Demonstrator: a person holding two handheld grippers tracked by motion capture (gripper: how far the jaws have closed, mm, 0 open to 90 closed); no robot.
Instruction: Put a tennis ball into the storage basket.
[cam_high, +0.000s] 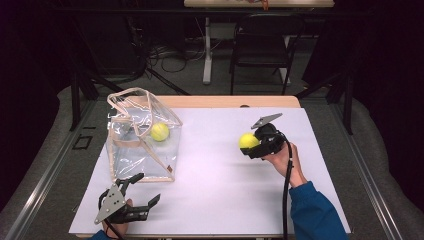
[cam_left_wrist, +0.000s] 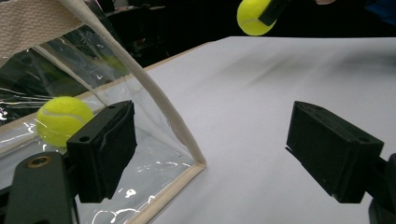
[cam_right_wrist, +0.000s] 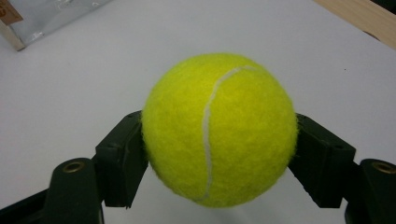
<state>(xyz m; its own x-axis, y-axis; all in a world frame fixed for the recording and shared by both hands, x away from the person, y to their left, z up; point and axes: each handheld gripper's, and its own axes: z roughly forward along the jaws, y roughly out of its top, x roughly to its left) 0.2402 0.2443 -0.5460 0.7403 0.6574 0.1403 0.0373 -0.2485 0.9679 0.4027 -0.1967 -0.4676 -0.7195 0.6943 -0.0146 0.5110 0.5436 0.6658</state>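
High view: the right gripper holds a tennis ball above the white tabletop, well apart from the clear bag, which contains a second ball. The left gripper rests near the bag's front corner. Left gripper view: its fingers stand wide open, gripping nothing. Right gripper view: both fingers are clamped against the ball's sides.

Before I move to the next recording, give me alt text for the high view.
The right gripper holds a yellow tennis ball over a white table. At left stands a clear bag with a second tennis ball inside, and the open left gripper sits near its front corner.
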